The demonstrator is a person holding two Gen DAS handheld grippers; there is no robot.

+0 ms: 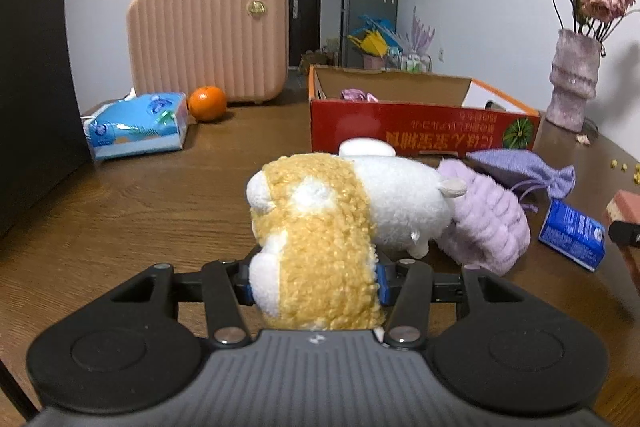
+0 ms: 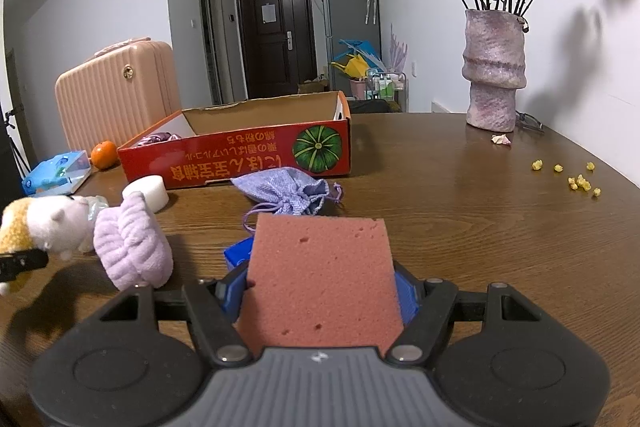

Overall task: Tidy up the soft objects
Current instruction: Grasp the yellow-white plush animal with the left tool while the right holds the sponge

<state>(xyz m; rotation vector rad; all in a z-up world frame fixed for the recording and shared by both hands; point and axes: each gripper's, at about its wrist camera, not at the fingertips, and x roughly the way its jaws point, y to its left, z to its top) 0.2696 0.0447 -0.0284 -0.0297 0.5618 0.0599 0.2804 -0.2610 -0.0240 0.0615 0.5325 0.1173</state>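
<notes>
Left wrist view: the left gripper (image 1: 316,281) has its fingers clamped on the rear of the plush toy (image 1: 336,223), just off the tabletop (image 1: 160,195). The right gripper (image 2: 320,297) has its fingers clamped on the pink sponge (image 2: 320,275). The red cardboard box (image 1: 420,131) stands open beyond, a soft item already inside. Recommendation: lift the toy clear of the purple headband (image 1: 484,223) touching it, clear the near box wall, and release only once inside.

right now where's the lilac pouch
Right wrist view: the pouch lies on the table just in front of the red box, beyond the sponge.
</notes>
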